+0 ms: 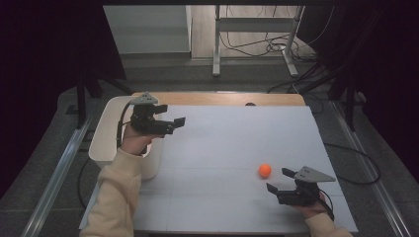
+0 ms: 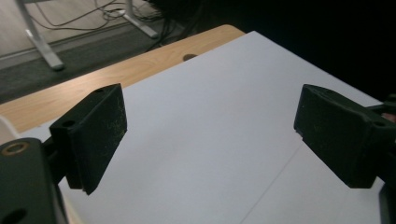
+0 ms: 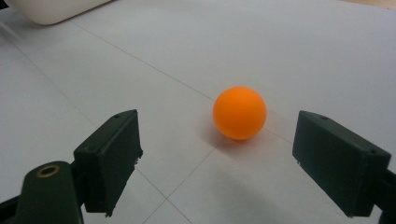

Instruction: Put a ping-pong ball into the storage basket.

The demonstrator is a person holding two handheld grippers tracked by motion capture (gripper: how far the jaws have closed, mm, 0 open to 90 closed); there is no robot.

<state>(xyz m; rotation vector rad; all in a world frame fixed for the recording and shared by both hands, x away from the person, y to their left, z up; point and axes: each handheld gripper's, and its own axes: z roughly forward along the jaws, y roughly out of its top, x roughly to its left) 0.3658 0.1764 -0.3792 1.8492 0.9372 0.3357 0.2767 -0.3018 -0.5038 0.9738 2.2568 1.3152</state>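
Right tool (image 3: 217,158) just behind orange ball (image 3: 239,112)

A small, smooth orange ball (image 1: 265,170) sits on the white table (image 1: 232,138), in its near right part, well in from the right edge and somewhat back from the near edge, resting on a thin seam line.

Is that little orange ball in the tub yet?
No. The small orange ball rests on the white table, away from the white plastic tub.
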